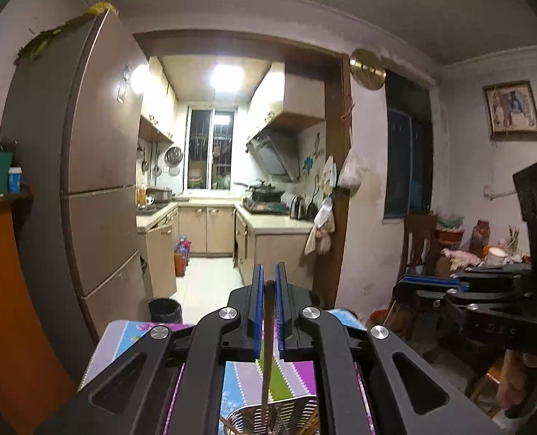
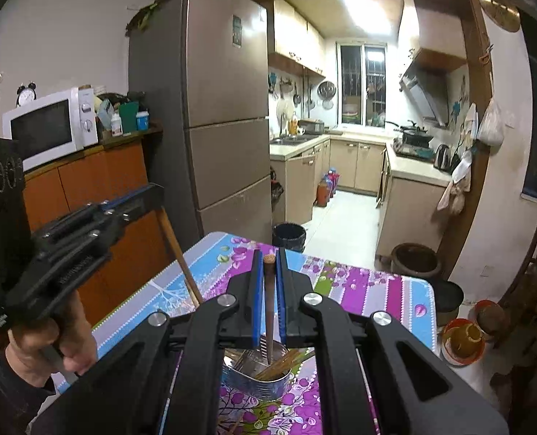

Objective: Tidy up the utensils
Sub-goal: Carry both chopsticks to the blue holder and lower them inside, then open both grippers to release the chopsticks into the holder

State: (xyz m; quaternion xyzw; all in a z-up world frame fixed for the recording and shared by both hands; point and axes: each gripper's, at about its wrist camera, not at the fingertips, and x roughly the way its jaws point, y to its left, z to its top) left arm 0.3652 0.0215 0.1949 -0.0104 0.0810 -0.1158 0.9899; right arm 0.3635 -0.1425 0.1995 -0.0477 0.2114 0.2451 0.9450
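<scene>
My left gripper (image 1: 268, 275) is shut on a brown chopstick (image 1: 267, 344) that hangs down over a perforated metal utensil holder (image 1: 272, 417). In the right wrist view the left gripper (image 2: 152, 192) is at the left, with its chopstick (image 2: 179, 253) slanting down toward the table. My right gripper (image 2: 269, 255) is shut on a dark brown chopstick (image 2: 268, 308) whose lower end stands inside the metal holder (image 2: 257, 380). The holder has several chopsticks and utensils in it. The right gripper (image 1: 428, 281) shows at the right of the left wrist view.
The holder stands on a table with a purple and blue floral cloth (image 2: 359, 286). A fridge (image 2: 214, 108) and an orange cabinet with a microwave (image 2: 50, 123) are at the left. A black bin (image 2: 288, 235), a clay pot (image 2: 415, 261) and a chair (image 2: 533, 253) stand around the table.
</scene>
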